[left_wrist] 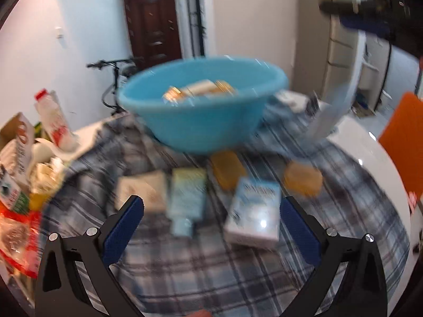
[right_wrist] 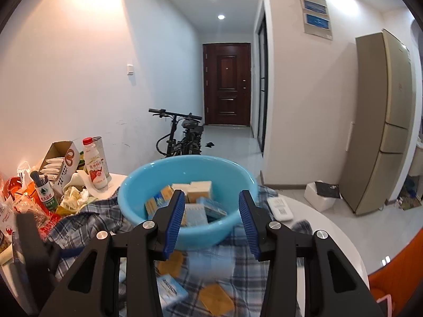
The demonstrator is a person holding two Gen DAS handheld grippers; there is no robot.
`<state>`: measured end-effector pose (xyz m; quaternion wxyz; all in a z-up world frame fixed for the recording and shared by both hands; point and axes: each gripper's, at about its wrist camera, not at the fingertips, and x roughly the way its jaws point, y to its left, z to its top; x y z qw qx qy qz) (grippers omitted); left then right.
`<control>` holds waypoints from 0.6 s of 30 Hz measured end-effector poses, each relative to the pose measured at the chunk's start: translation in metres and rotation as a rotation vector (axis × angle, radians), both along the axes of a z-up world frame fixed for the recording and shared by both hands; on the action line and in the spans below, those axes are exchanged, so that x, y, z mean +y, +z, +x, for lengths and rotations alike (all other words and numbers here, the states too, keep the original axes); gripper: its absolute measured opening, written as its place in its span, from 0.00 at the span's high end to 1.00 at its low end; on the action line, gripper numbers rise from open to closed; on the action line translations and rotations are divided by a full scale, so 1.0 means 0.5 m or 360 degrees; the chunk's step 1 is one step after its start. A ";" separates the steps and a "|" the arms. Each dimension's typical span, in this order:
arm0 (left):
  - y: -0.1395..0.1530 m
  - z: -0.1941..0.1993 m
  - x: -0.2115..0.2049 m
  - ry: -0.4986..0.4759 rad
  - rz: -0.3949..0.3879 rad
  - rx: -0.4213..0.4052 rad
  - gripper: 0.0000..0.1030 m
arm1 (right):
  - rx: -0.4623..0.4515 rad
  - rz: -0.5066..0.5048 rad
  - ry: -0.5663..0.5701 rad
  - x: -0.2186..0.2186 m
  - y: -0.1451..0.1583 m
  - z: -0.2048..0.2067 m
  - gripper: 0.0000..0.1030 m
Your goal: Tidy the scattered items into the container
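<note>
A light blue basin (left_wrist: 201, 105) (right_wrist: 190, 185) stands on a plaid cloth (left_wrist: 211, 269) and holds several small packets (right_wrist: 195, 198). In the blurred left wrist view, loose packets lie in front of it: a beige one (left_wrist: 144, 191), a pale blue one (left_wrist: 186, 198), a blue-white box (left_wrist: 255, 211) and two yellow ones (left_wrist: 228, 170) (left_wrist: 302, 179). My left gripper (left_wrist: 211, 227) is open and empty above them. My right gripper (right_wrist: 211, 222) is open and empty, over the basin's near rim. Blue and yellow packets (right_wrist: 169, 290) (right_wrist: 215, 299) lie below it.
Clutter sits at the table's left: a red-capped bottle (right_wrist: 93, 162), a cardboard box (right_wrist: 62, 163), bags and wrappers (right_wrist: 23, 211). A white remote (right_wrist: 280, 208) lies right of the basin. An orange chair (left_wrist: 404, 142) is at right. A bicycle (right_wrist: 182, 134) and fridge (right_wrist: 383, 126) stand beyond.
</note>
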<state>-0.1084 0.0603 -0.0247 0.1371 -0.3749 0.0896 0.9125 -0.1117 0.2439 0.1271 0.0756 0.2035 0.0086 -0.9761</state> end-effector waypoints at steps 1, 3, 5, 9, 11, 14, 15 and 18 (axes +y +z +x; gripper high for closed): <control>-0.012 0.001 0.011 -0.0027 -0.0012 -0.0016 0.01 | -0.0002 -0.0002 -0.0004 0.006 -0.003 0.006 0.56; -0.034 0.001 0.033 -0.0056 -0.0065 -0.0035 0.01 | -0.0012 0.0000 -0.0011 0.018 -0.011 0.018 0.56; -0.046 -0.001 0.053 -0.0072 -0.0110 -0.0051 0.01 | -0.0027 0.0000 -0.0017 0.028 -0.019 0.023 0.56; -0.061 -0.007 0.070 -0.0122 -0.0107 -0.0084 0.01 | -0.0087 0.0019 -0.0051 0.058 -0.052 0.036 0.56; -0.073 -0.010 0.077 -0.0130 -0.0138 -0.0096 0.01 | -0.0159 0.0042 -0.0072 0.075 -0.082 0.045 0.49; -0.090 -0.014 0.083 -0.0136 -0.0160 -0.0124 0.01 | -0.0263 0.0087 -0.0140 0.102 -0.139 0.063 0.00; -0.096 -0.019 0.083 -0.0133 -0.0164 -0.0142 0.01 | -0.0297 0.0095 -0.0168 0.112 -0.160 0.069 0.00; -0.112 -0.027 0.085 -0.0128 -0.0168 -0.0181 0.01 | -0.0455 0.0063 -0.0209 0.139 -0.226 0.068 0.00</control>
